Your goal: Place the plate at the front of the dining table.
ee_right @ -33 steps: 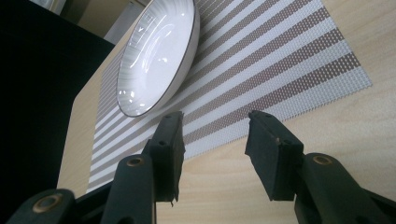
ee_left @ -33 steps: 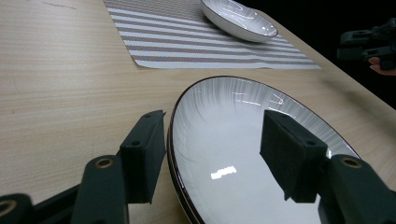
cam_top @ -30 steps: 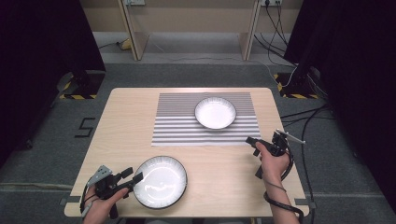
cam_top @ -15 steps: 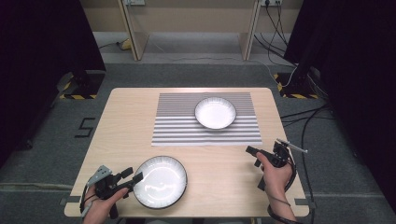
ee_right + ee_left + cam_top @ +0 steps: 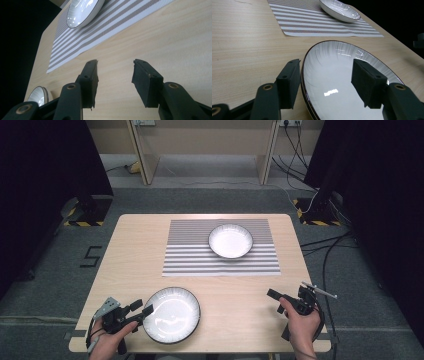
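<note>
At the lower left of the high view, the left gripper [image 5: 141, 311] sits at the left rim of the dark-rimmed plate [image 5: 173, 314], which lies flat near the front edge of the table [image 5: 135, 255]. In the left gripper view its jaws stand wide, one outside the rim and one over the plate's glossy face, not yet pinching. The plate looks glazed, stiff, breakable and slick, so the rim is likely the only place to grip, squarely and firmly. The left hand [image 5: 107, 342] lies low, its gripper pointing right. At the lower right, the right gripper [image 5: 276, 296] points up-left over bare wood, jaws apart and empty. Farther up the frame, a white bowl [image 5: 230, 240] rests on the striped placemat [image 5: 190, 255].
</note>
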A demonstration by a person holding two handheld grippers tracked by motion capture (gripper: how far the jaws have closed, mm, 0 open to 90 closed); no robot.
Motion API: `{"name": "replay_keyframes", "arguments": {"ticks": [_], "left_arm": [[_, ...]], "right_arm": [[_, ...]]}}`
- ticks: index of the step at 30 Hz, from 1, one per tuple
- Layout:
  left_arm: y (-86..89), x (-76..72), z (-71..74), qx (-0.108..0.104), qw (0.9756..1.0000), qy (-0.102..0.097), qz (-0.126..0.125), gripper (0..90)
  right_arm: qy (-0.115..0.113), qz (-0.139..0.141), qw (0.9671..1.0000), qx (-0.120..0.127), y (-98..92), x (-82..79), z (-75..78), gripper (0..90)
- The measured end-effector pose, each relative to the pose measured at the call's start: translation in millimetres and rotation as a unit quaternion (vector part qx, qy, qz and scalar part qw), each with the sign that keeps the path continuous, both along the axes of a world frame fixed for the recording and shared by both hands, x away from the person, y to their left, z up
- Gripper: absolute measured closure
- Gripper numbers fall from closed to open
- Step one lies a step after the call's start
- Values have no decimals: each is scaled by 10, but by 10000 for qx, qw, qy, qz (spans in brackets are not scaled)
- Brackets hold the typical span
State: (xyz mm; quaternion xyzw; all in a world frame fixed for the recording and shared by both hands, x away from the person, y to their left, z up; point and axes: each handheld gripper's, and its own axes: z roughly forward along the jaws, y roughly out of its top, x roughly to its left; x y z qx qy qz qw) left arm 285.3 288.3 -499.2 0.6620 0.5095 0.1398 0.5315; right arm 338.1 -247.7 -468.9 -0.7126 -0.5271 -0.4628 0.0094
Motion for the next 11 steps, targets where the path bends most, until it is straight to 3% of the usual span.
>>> {"name": "replay_keyframes", "arguments": {"ticks": [5, 11], "left_arm": [[-3, 1, 4, 14, 10000, -12, -2, 396], [10, 5, 1, 3, 10000, 1, 20, 396]], "right_arm": [[-11, -4, 10000, 44, -10, -88, -17, 532], [3, 29, 9999, 105, 19, -74, -33, 516]]}}
